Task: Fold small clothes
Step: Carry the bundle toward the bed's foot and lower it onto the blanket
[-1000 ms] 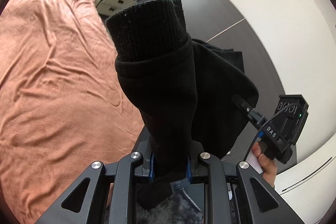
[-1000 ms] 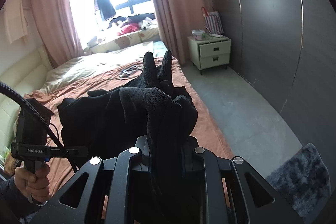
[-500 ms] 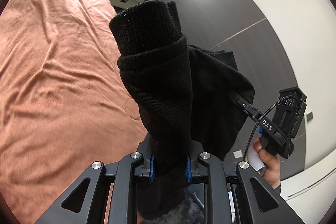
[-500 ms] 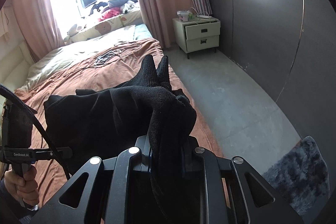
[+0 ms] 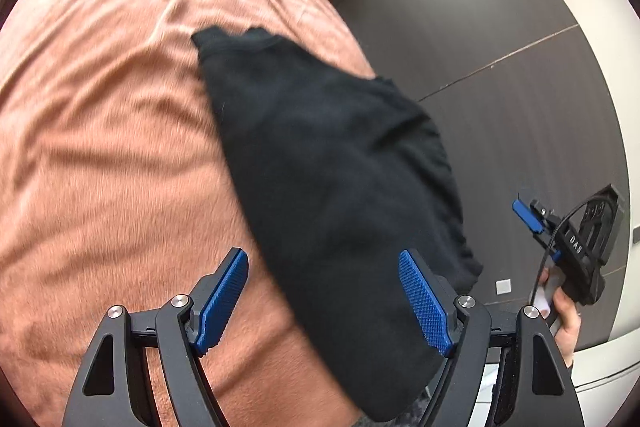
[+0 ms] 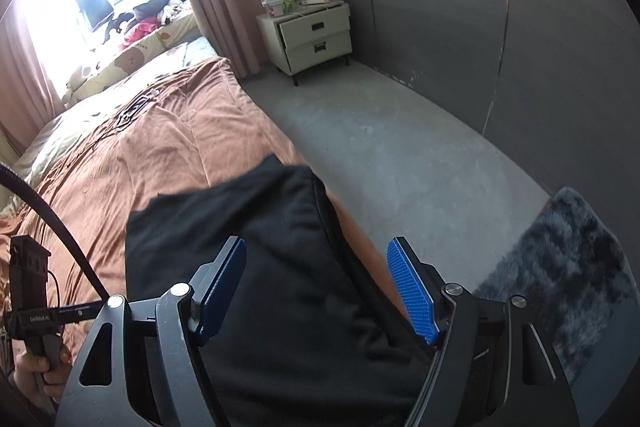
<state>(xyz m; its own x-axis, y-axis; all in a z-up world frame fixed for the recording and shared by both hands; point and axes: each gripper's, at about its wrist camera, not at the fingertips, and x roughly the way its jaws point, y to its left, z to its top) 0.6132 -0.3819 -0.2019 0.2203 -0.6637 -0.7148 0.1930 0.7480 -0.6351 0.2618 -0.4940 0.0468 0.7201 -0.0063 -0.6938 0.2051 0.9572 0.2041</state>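
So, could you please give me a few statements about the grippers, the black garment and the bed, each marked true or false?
1. The left gripper is open. True.
2. The right gripper is clamped on the black garment. False: its blue pads stand apart and grip nothing.
3. The garment lies on the brown bedspread. True.
4. The garment is white. False: it is black.
5. A nightstand stands by the curtain. True.

Both grippers, L (image 5: 324, 301) & R (image 6: 316, 291), jaws spread wide.
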